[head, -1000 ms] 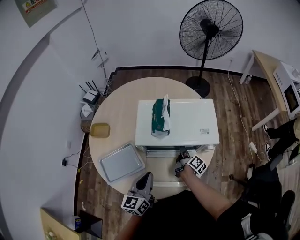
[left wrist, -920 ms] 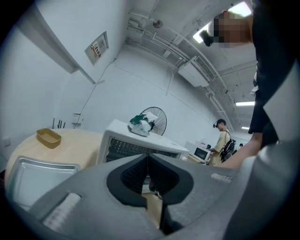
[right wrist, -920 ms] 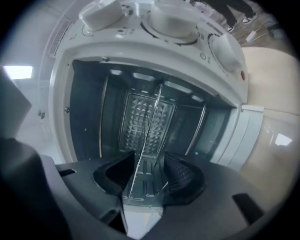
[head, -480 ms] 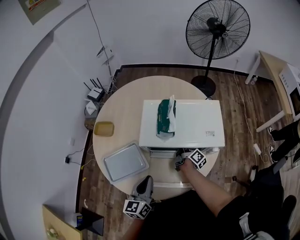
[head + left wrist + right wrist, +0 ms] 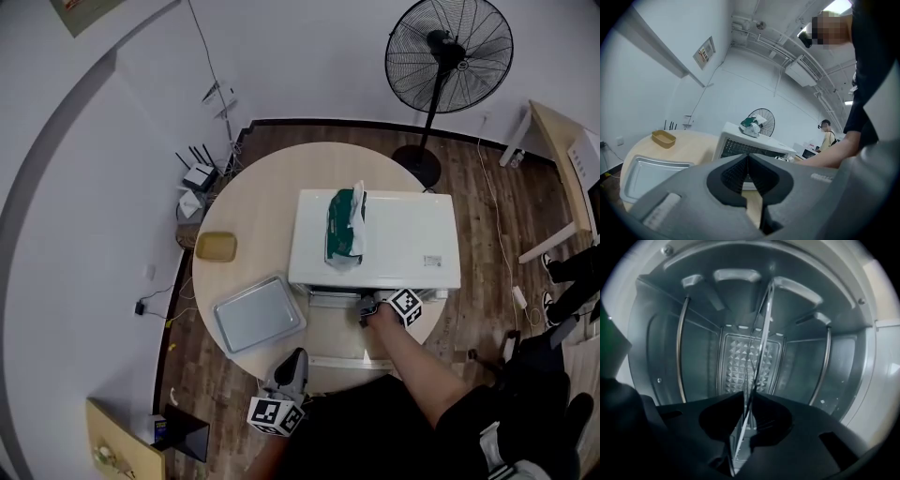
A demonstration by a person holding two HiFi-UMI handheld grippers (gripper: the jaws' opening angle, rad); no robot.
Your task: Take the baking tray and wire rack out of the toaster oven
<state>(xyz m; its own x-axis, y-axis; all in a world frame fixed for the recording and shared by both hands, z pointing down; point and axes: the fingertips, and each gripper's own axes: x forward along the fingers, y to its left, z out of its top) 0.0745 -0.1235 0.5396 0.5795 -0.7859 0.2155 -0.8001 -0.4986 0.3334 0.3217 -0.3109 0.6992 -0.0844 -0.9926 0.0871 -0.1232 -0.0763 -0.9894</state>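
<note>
1. Yellow: one small dish sits near the left edge of the round wooden desk, alone.
2. One baking tray, bare grey metal, lies flat near the front-left edge of the desk, out of the oven and well apart from the dish.
3. One left gripper hangs at the front edge of the desk, just right of the tray. In its own view its jaws are pressed together with nothing between them. The tray's corner shows there at lower left, cut off by the gripper body.
4. One white toaster oven fills the right half of the desk. Its door is folded down toward the front edge. From the head view its top hides the inside.
5. One green tissue pack lies on the oven's top, toward its left side.
6. One right gripper is at the oven's mouth, above the open door, its tips partly hidden under the oven's front edge.
7. One wire rack is inside the oven. The right gripper view shows it edge-on, so its bars cannot be counted. The right jaws have just been closing and now pinch the rack's near edge.
8. One black standing fan is on the floor beyond the desk's far right edge.
</note>
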